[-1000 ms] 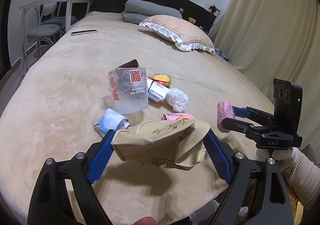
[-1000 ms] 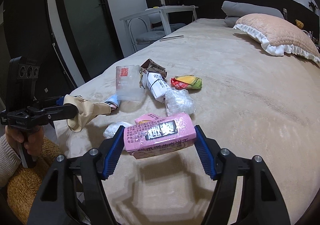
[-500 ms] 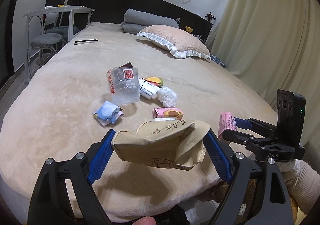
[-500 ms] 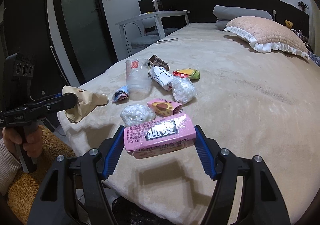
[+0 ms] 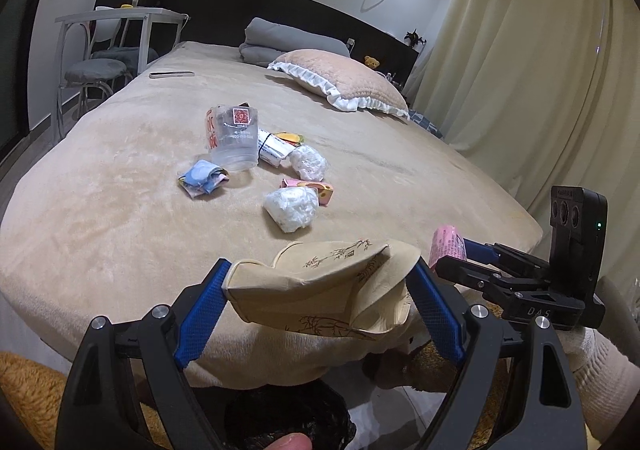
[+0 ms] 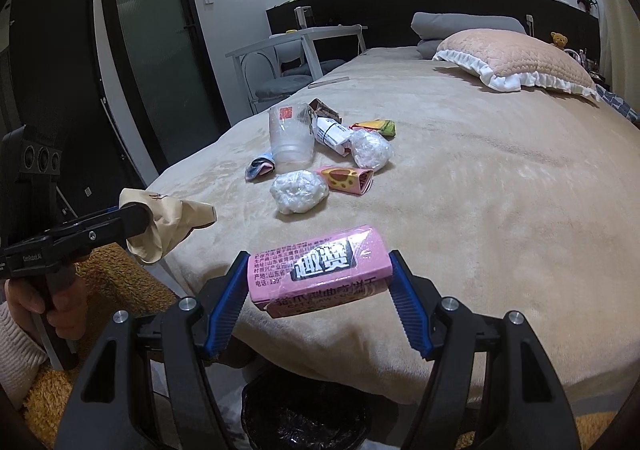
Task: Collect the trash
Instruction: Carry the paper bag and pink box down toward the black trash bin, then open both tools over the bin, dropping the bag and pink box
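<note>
My left gripper point(image 5: 320, 302) is shut on a crumpled beige paper bag point(image 5: 320, 290), held off the foot edge of the bed. My right gripper point(image 6: 320, 282) is shut on a pink snack box point(image 6: 320, 270), also past the bed edge. Each shows in the other view: the pink box point(image 5: 446, 250) and the beige bag point(image 6: 168, 221). A bin with a black liner point(image 6: 304, 410) stands on the floor below both grippers. Trash lies on the bed: a clear plastic cup point(image 5: 234, 137), two white plastic wads point(image 5: 292, 207), a blue wrapper point(image 5: 202, 179), a small pink carton point(image 5: 320, 187).
The beige bed point(image 5: 100, 209) carries a pink frilled pillow point(image 5: 344, 83), a folded grey blanket point(image 5: 288, 43) and a phone point(image 5: 172, 74). A white table and chair point(image 5: 100, 49) stand at the left, curtains point(image 5: 520, 69) at the right, an orange rug point(image 6: 112, 282) on the floor.
Both grippers have pulled back from the bed with their loads to beyond its foot edge. The bin has come into view underneath them.
</note>
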